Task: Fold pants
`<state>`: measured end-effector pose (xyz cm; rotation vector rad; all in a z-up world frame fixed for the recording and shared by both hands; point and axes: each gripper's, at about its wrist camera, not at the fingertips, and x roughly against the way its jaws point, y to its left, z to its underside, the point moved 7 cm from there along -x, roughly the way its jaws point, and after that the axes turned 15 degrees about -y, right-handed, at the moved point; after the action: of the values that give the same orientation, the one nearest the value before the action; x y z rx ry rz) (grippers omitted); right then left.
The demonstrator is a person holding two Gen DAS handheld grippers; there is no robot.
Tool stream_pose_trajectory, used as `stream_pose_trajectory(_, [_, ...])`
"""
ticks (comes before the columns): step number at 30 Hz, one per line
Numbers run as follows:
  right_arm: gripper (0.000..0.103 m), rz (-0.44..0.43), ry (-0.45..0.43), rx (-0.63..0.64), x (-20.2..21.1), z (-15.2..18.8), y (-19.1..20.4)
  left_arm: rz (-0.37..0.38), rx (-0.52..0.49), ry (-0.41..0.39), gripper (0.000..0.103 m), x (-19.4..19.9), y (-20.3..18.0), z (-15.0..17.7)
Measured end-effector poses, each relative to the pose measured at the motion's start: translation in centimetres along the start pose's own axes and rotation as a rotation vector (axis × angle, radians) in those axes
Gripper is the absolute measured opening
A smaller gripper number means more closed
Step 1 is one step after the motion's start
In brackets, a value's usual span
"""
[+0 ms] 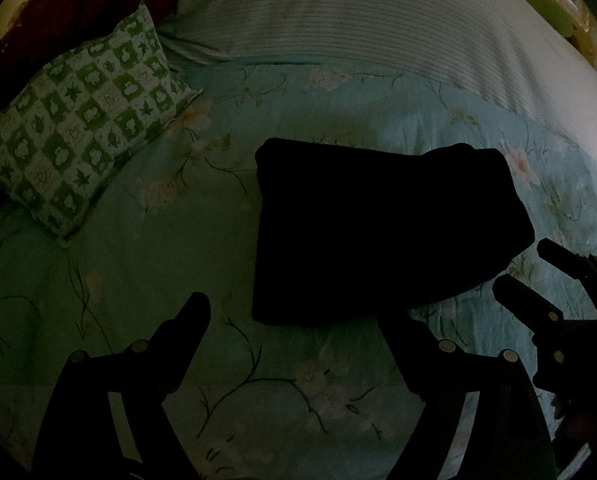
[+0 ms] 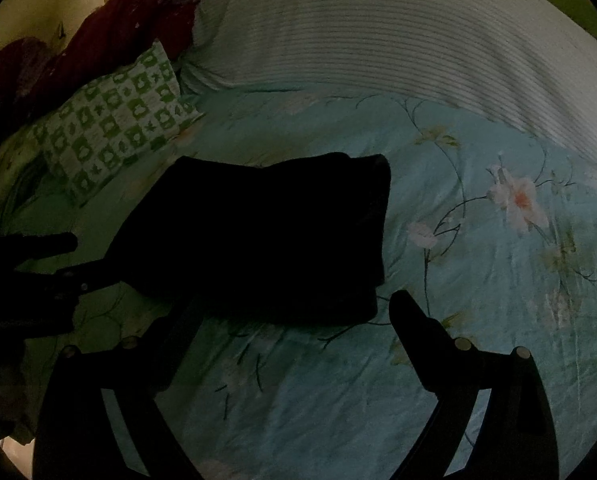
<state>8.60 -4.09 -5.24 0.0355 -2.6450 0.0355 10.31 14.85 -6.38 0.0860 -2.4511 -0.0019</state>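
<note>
Fingers: left gripper (image 1: 298, 312) spread wide, nothing between the jaws, both tips low over the floral bedsheet (image 1: 158, 280); its right finger tip merges with the dark near edge of the pants (image 1: 382, 232), so contact there I can't call. In the left wrist view the pants sit as a compact dark rectangle roughly mid-bed, looks already folded down to a small stack, near edge just ahead of the gripper. Right gripper (image 1: 518, 268) shows at the right side, jaws apart, tips just beside the stack's right near corner, apart from it by a sliver of sheet. Checked pillow (image 1: 86, 128) is well to the left, striped blanket (image 1: 378, 20) beyond the far edge; clear sheet between each and the stack. In the right wrist view, right gripper (image 2: 298, 312) also released and empty; left finger overlaps the stack's near edge in shadow, touching or not unclear. Pants (image 2: 266, 236) sit left of centre, the left gripper (image 2: 74, 260) at their left side, jaws parted. Plenty of bare sheet (image 2: 478, 280) to the right. Judgement: fold looks done or at the last step. Next move, if any, is a light square-up of edges or just backing both tools straight off without snagging the top layer. Very dark, so layer count unreadable.
</note>
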Motion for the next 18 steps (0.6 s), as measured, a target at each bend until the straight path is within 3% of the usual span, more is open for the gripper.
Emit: stream_pose_trajectory(18, [0.094,-0.007,-0.003,-0.003,0.2,-0.4,0.2,-0.001,-0.021,-0.025,0.086,0.0,-0.4,-1.3])
